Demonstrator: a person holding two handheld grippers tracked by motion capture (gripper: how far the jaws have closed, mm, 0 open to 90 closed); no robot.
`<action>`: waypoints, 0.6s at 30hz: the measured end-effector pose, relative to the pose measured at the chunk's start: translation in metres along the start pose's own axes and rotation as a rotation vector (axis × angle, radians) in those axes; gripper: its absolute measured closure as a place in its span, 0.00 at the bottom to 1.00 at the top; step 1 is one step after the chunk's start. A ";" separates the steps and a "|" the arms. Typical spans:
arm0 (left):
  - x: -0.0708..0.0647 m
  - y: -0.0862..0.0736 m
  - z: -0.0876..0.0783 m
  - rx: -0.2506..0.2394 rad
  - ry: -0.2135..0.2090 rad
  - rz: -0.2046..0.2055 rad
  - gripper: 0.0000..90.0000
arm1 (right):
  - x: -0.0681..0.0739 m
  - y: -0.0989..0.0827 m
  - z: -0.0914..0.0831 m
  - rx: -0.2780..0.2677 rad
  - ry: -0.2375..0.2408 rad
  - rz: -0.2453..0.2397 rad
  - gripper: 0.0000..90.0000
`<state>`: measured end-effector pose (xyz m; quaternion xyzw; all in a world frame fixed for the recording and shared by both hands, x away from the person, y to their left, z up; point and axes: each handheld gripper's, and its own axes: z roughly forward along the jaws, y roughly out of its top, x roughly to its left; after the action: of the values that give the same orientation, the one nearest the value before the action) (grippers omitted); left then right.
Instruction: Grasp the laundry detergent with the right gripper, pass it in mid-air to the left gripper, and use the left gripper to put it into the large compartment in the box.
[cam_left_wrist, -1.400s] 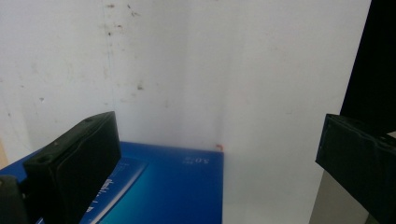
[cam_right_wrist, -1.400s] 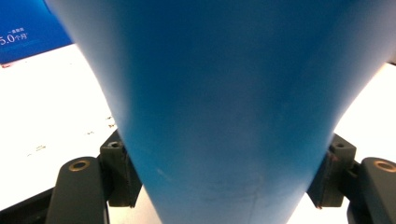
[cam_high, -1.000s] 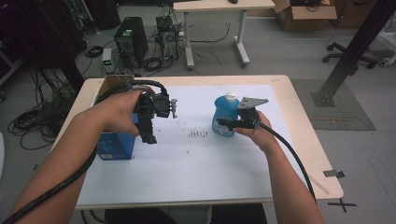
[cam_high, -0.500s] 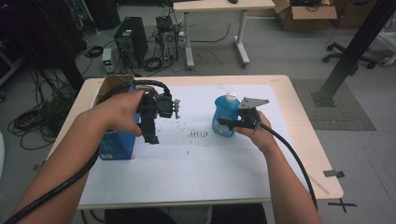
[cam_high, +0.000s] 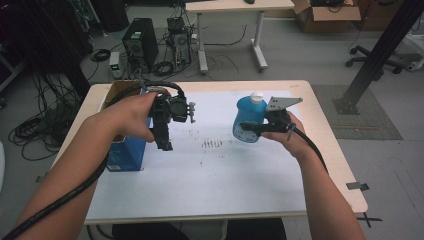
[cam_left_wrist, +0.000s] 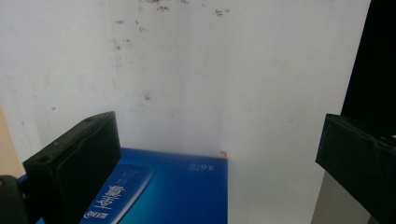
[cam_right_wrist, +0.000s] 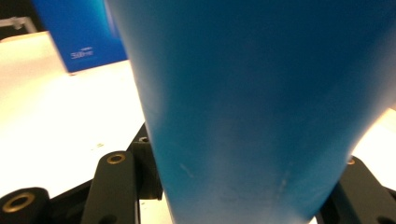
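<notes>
High view first: centre right of the frame, the right gripper (cam_high: 250, 127) is clamped around a blue bottle (cam_high: 248, 116) with a white cap, which looks lifted just off the white sheet (cam_high: 210, 175). Left of centre, the left gripper (cam_high: 166, 145) hangs jaws-down beside a blue box (cam_high: 125, 152) at the sheet's left edge. My read: the bottle is in mid-carry, and the next move calls for a steady, upright set-down, or the left gripper closing on the box.

Left gripper view now: jaws wide apart and empty, black pads at lower left and right, the blue box (cam_left_wrist: 177, 191) sitting low in the frame between them. There's white print on it, Chinese characters and a small logo, too small to read.

Right gripper view: the blue bottle (cam_right_wrist: 252, 107) looms across the frame, jaws pressed against its sides at the bottom. Upper left, the blue box (cam_right_wrist: 79, 32) carries small white lettering, blurred.
</notes>
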<state>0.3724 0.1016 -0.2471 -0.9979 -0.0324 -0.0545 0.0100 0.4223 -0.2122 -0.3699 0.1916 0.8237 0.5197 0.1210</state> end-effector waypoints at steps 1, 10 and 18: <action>0.000 0.001 -0.001 -0.001 0.002 0.003 0.00 | 0.001 0.002 -0.002 -0.001 0.012 -0.010 0.50; -0.001 0.007 -0.011 -0.017 -0.006 0.010 0.00 | 0.021 0.020 -0.008 0.012 0.131 -0.097 0.50; -0.006 0.011 -0.018 -0.019 -0.019 0.006 0.00 | 0.042 0.023 0.001 0.038 0.245 -0.168 0.50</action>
<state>0.3652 0.0898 -0.2305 -0.9985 -0.0289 -0.0455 0.0002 0.3890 -0.1841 -0.3493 0.0596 0.8551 0.5116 0.0590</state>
